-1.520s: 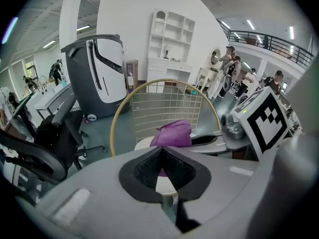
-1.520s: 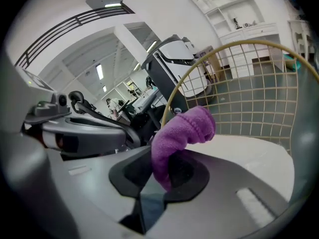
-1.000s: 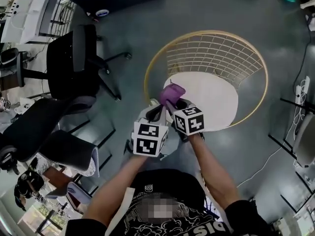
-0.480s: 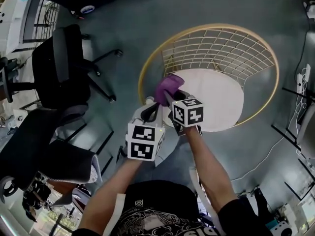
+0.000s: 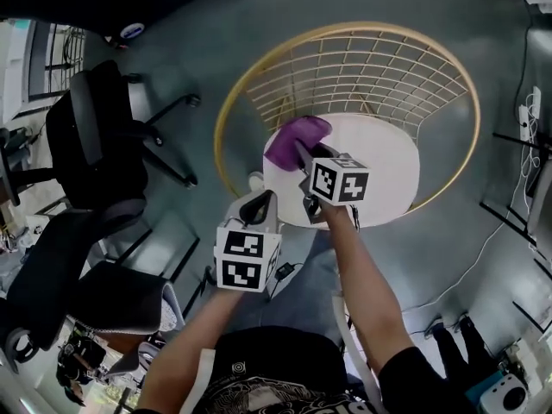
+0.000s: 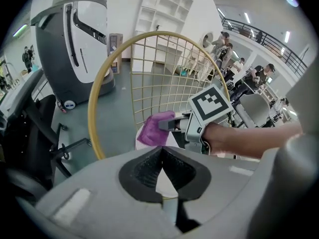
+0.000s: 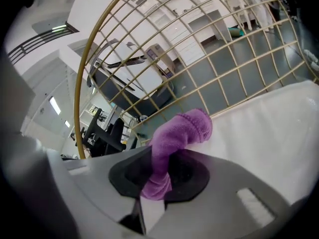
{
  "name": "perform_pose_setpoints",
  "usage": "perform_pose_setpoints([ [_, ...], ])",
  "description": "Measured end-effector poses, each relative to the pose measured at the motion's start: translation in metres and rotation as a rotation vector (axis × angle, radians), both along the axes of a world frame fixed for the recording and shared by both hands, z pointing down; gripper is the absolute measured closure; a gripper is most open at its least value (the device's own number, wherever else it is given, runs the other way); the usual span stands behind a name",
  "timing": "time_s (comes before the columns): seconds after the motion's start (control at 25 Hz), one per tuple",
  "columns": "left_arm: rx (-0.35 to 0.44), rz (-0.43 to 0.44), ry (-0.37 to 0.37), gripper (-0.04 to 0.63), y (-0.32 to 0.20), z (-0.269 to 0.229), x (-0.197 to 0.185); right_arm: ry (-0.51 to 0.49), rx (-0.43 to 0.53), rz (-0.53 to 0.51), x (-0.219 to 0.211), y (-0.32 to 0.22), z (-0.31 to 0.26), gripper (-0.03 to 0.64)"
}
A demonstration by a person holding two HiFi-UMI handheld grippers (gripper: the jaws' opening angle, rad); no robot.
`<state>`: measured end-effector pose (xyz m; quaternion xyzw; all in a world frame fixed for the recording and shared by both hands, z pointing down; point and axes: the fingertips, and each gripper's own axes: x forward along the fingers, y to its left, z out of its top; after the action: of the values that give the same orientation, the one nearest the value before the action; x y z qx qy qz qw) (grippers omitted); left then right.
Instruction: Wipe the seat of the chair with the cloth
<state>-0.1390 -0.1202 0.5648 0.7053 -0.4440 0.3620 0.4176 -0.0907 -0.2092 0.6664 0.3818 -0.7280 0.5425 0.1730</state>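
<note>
A gold wire chair (image 5: 362, 72) carries a round white seat (image 5: 384, 175). My right gripper (image 5: 304, 155) is shut on a purple cloth (image 5: 296, 139), which hangs over the seat's near-left edge. In the right gripper view the cloth (image 7: 182, 131) rises out of the shut jaws of that gripper (image 7: 167, 168) and bends onto the white seat (image 7: 269, 128). My left gripper (image 5: 259, 203) hangs short of the chair's gold rim, below and left of the cloth. Its jaws are shut with nothing between them (image 6: 162, 158), and the cloth (image 6: 153, 129) lies beyond them.
Two black office chairs (image 5: 99, 136) (image 5: 60, 257) stand on the grey floor to the left. Cables (image 5: 526, 119) run along the right edge. A large grey machine (image 6: 75, 44) stands behind the wire chair, and people (image 6: 224, 44) are far behind it.
My right gripper has carried the cloth forward from the chair's near rim onto the seat. The left gripper has dropped back and now sits apart from the cloth.
</note>
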Motion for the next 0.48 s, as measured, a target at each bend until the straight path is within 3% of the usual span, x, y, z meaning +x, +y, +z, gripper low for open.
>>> perform_pose_setpoints([
  [0.24, -0.009, 0.025, -0.009, 0.595, -0.002, -0.002, 0.025, 0.021, -0.009, 0.129, 0.066, -0.019, 0.002, 0.555],
  [0.48, -0.006, 0.032, -0.010, 0.594, -0.008, -0.002, 0.047, 0.075, -0.011, 0.161, 0.117, -0.023, 0.005, 0.555],
])
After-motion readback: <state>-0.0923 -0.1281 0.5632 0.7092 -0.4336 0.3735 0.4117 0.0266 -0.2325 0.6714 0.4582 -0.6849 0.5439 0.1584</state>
